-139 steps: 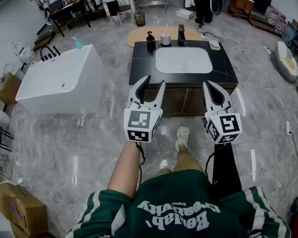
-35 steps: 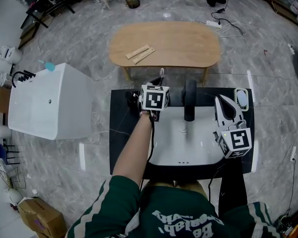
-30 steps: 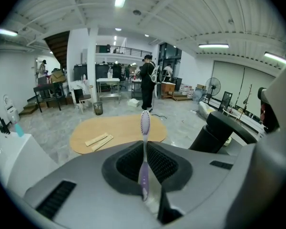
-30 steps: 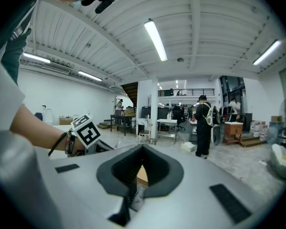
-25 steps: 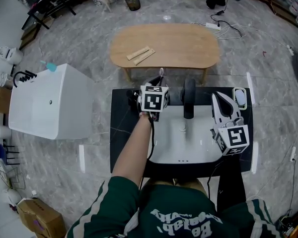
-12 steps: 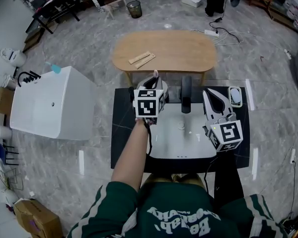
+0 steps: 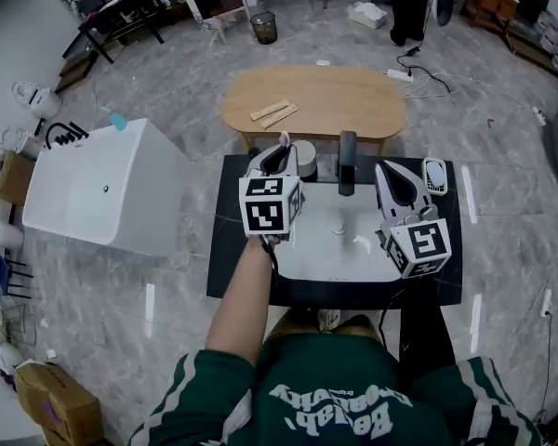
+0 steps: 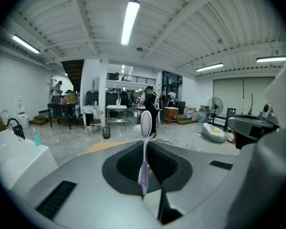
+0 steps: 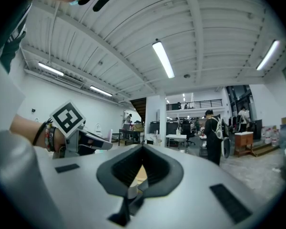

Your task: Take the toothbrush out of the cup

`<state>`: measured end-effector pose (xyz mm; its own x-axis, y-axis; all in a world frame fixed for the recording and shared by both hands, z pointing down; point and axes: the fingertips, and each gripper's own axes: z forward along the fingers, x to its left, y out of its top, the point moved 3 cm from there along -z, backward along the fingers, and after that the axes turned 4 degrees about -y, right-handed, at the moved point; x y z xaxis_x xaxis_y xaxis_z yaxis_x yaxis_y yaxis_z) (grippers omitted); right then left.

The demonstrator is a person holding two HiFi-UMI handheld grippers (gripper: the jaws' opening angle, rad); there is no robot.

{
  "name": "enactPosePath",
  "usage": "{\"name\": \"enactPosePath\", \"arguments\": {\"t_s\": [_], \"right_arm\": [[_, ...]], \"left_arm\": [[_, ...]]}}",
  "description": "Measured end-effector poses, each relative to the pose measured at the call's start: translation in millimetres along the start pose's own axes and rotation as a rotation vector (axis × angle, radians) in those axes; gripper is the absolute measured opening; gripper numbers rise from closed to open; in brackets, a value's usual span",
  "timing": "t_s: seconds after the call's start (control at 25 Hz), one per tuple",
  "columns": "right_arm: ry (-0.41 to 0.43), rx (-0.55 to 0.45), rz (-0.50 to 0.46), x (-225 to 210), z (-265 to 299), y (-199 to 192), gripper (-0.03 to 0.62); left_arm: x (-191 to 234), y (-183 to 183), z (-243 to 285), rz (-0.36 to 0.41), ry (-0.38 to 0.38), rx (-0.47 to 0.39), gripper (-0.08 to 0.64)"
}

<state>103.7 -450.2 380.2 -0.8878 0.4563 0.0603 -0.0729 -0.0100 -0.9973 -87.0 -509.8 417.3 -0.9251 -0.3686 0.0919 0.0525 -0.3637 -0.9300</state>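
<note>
Left gripper view shows what the head view barely does: left gripper (image 8: pixel 144 149) jaws clamped on one purple toothbrush (image 8: pixel 146 123), upright, bristles up. Head view: the toothbrush is out of the single white cup (image 7: pixel 305 153), just beside it. Right gripper (image 9: pixel 142 149) jaws together, empty, over the open basin (image 7: pixel 339 244).

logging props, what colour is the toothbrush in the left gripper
The toothbrush is pale lilac with a whitish neck, shown best in the left gripper view.

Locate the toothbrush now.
Left gripper view: the toothbrush stands upright, clamped in the left gripper. In the head view that gripper is at left, over the counter, beside the cup.
</note>
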Motion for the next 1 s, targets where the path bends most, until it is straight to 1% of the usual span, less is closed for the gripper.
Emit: {"name": "enactPosePath", "arguments": {"t_s": [0.2, 0.4, 0.64, 0.84, 1.0], "right_arm": [[0.028, -0.031, -0.004, 12, -22, 10, 0.003], [0.054, -0.045, -0.013, 26, -44, 15, 0.003], [0.053, -0.057, -0.027, 33, -63, 18, 0.005], [0.056, -0.066, -0.041, 38, -76, 22, 0.004], [0.050, -0.063, -0.038, 38, -85, 19, 0.005]], "left_arm": [[-21, 2, -48, 0.027, 0.021, -0.051, 0.026], [-48, 2, -92, 0.028, 0.014, -0.103, 0.026], [-69, 0, -121, 0.038, 0.005, -0.151, 0.026], [-77, -2, -144, 0.066, -0.008, -0.167, 0.026], [-80, -3, -157, 0.078, 0.001, -0.180, 0.026]]}}
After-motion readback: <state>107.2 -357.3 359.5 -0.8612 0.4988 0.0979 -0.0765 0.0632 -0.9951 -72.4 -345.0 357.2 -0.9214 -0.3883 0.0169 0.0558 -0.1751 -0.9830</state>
